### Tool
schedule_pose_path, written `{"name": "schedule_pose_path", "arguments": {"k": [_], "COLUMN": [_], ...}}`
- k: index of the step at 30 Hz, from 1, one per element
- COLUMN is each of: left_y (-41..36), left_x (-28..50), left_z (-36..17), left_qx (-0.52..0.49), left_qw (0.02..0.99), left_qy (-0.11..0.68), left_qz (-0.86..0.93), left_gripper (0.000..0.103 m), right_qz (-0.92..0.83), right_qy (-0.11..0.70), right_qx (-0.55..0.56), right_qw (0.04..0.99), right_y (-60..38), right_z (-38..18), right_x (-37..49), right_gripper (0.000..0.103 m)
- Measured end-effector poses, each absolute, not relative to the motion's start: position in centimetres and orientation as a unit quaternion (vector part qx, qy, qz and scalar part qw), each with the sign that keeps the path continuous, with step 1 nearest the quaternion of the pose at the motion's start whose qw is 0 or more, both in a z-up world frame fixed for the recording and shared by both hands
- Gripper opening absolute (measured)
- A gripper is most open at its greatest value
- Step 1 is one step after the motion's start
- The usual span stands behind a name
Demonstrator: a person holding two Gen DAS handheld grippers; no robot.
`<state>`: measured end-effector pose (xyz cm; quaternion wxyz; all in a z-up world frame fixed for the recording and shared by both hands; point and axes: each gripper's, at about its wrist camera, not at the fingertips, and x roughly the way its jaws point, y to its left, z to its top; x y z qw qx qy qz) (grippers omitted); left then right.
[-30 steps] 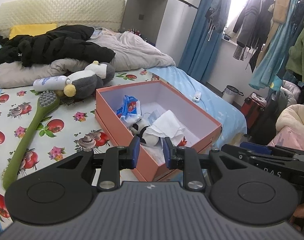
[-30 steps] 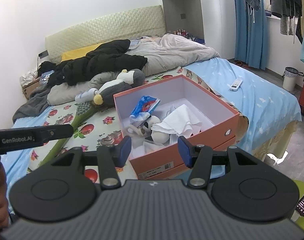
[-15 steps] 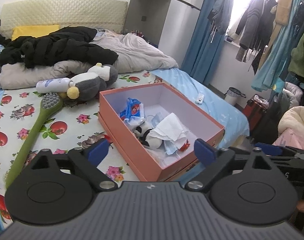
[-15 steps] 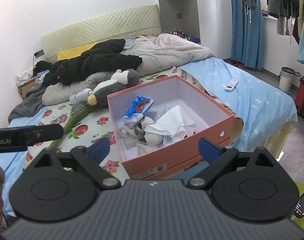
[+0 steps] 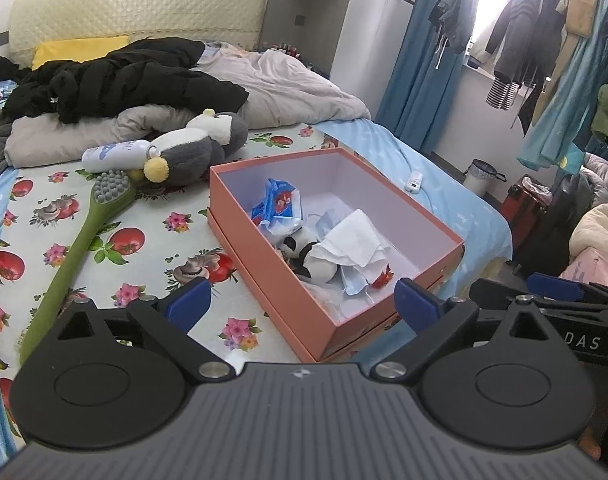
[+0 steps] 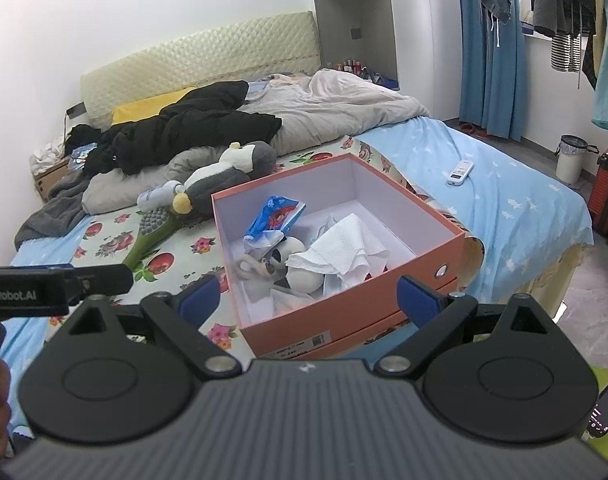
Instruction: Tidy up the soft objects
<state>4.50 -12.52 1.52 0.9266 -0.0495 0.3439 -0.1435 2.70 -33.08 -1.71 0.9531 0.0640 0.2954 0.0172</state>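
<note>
While both tools hang back from the near edge of the bed, nothing is gripped, so this looks like the pause before the next pick. Far left, a green brush lies flat on the flowered sheet, its head touching a white bottle, both hard things and likely left out on purpose. Just right of them a grey stuffed penguin rests beside the orange box, probably the next soft thing to go in. The box sits open near the edge, within easy reach, already holding a blue packet, a small panda toy and a white tissue. The left gripper has just been opening and stands spread wide with nothing between its jaws; the right gripper has likewise just spread and is empty.
</note>
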Motion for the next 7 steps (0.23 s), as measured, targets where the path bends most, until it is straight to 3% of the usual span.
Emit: {"name": "schedule_pose_path", "arguments": {"k": [7], "left_y": [-12.67], "left_x": [4.40], "left_z": [1.48], "left_qx": [-0.047], "left_qw": [0.927], "left_qy": [0.341], "left_qz": [-0.147], "left_gripper": [0.100], "right_qz": [0.018], "right_qy": [0.295], "right_qx": [0.065], "right_qw": [0.953], "right_y": [-33.06], "right_z": [-1.68], "right_x": [2.65], "right_gripper": [0.097]}}
